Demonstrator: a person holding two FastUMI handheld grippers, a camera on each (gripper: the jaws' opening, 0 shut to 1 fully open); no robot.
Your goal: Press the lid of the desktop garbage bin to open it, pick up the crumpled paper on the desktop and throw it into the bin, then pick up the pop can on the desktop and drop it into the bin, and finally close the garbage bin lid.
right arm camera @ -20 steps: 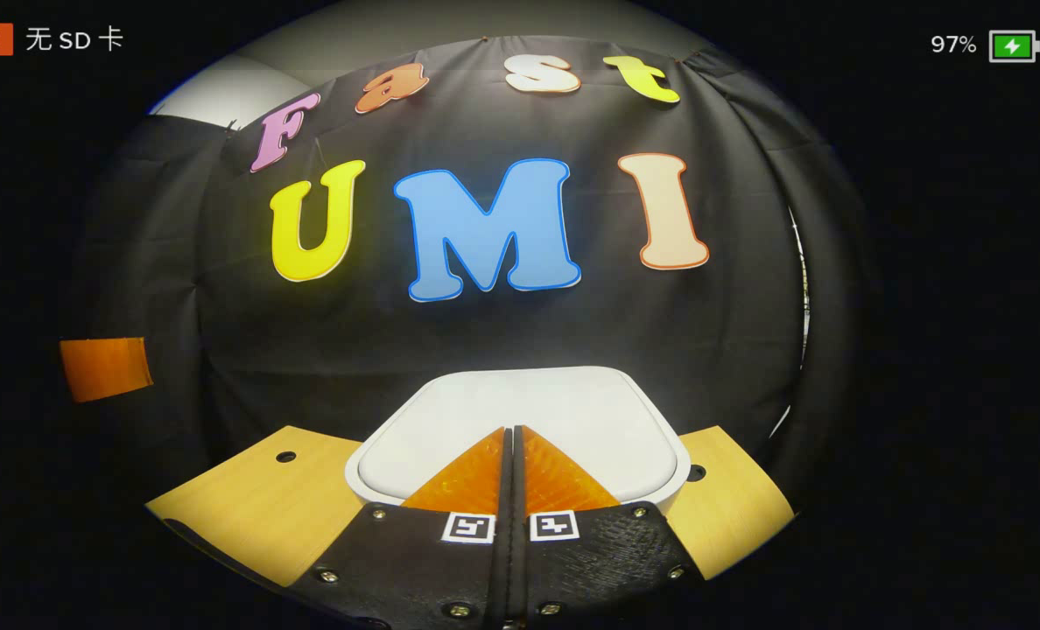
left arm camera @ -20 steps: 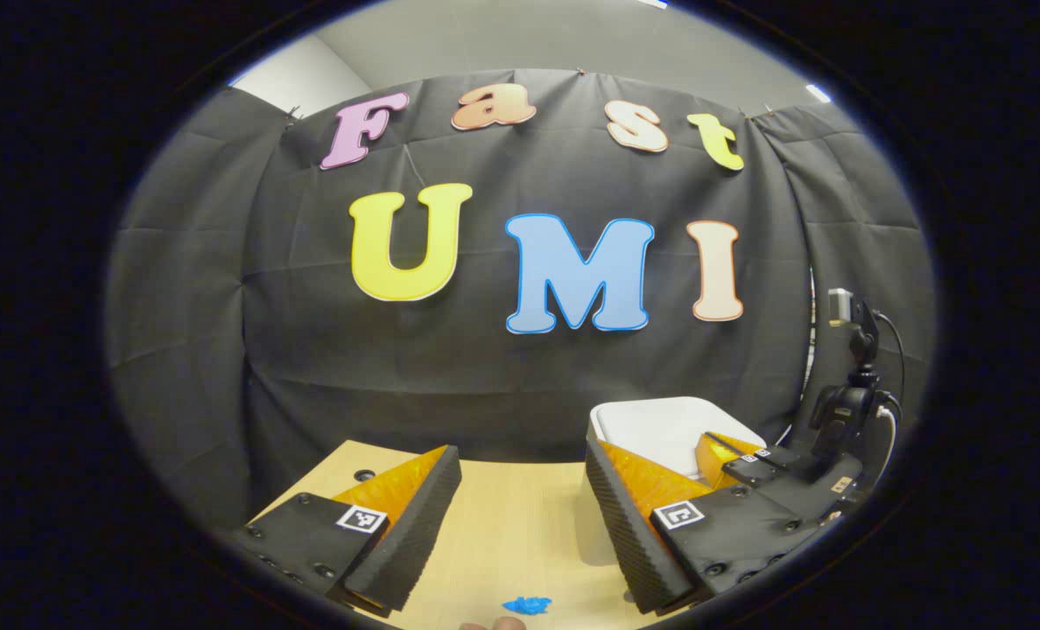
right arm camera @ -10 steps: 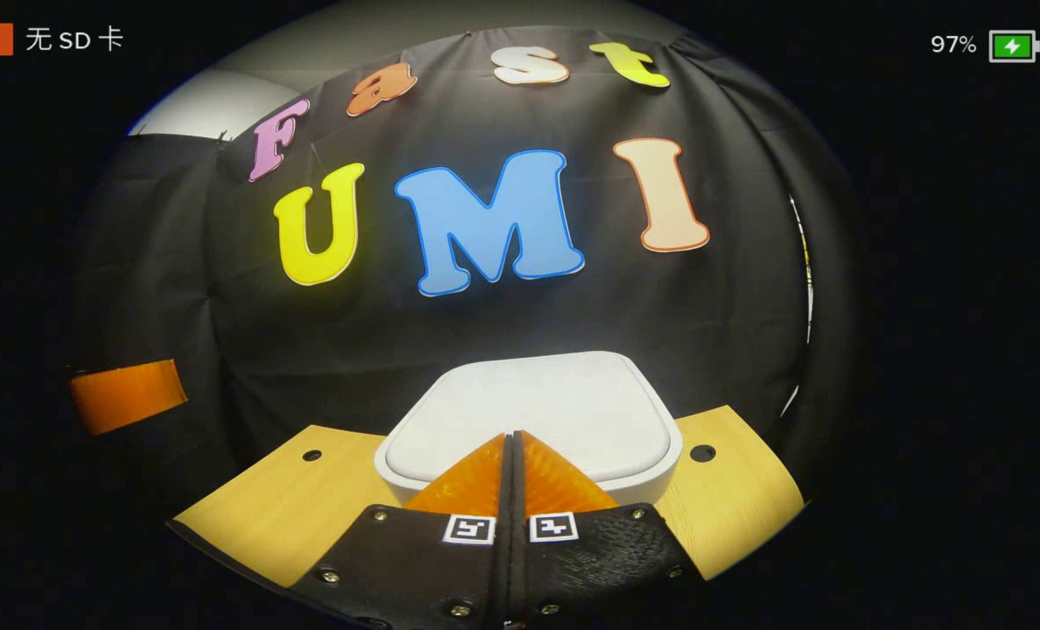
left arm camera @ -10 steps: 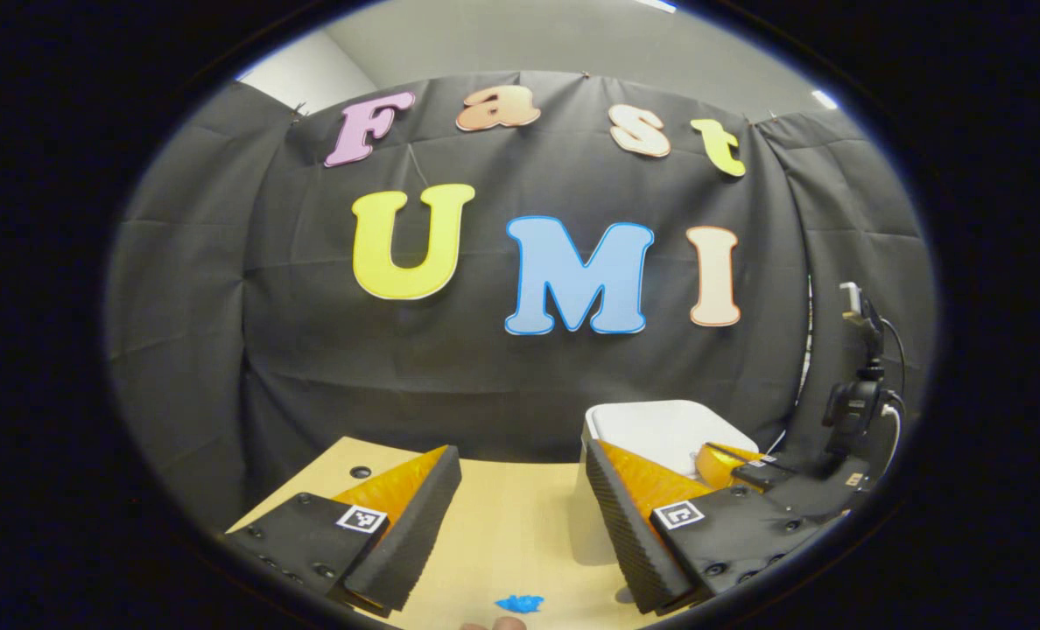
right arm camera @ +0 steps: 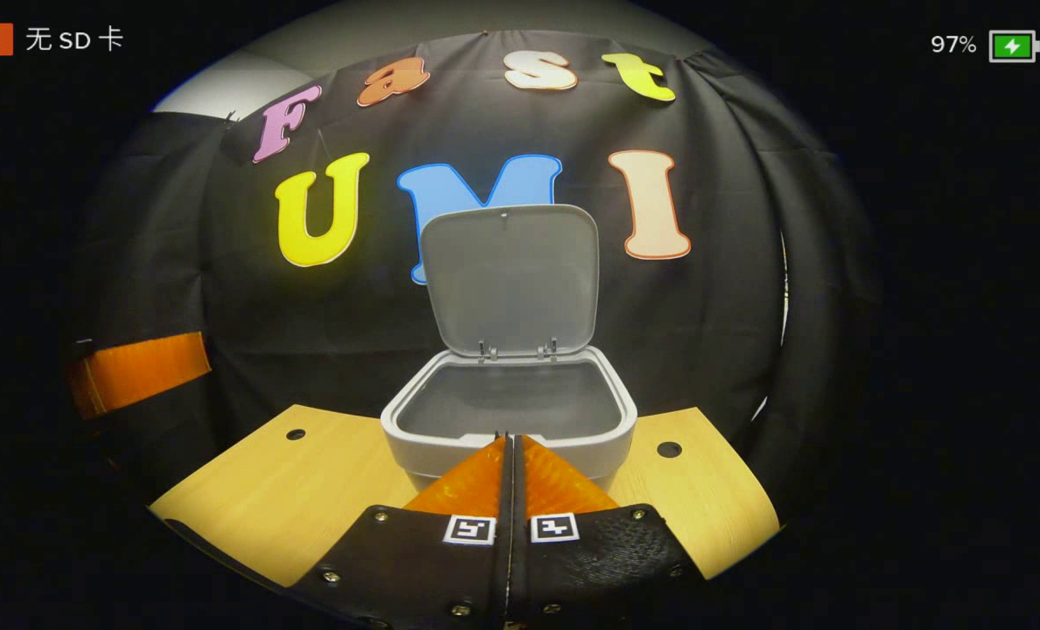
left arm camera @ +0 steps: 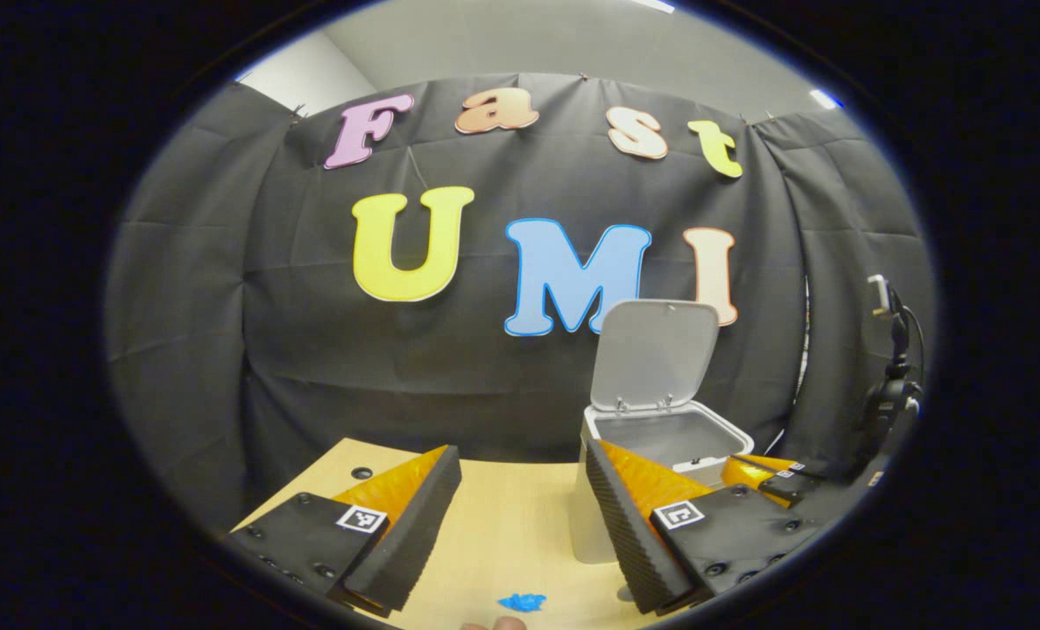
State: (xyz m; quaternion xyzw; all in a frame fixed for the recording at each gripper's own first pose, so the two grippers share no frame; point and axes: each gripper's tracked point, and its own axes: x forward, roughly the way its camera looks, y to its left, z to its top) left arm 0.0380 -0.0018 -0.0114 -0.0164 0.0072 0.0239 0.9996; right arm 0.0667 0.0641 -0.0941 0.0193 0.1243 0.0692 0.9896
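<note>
The bin (right arm camera: pixel 509 418) lid (right arm camera: pixel 511 278) has sprung upright, the right gripper (right arm camera: pixel 509 442) pressed together at its near rim and the left gripper (left arm camera: pixel 520 507) spread; the blue scrap (left arm camera: pixel 522 602), probably the paper, comes next.

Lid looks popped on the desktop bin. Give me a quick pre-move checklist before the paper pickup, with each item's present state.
1. Bin lid open and upright over the garbage bin: ok.
2. Bin opening unobstructed: ok.
3. Left gripper open for the pickup: ok.
4. Right gripper shut, tips at the bin's front rim: ok.
5. Crumpled blue paper on the desktop, below the left gripper's fingers: ok.
6. Pop can located: cannot tell.
</note>
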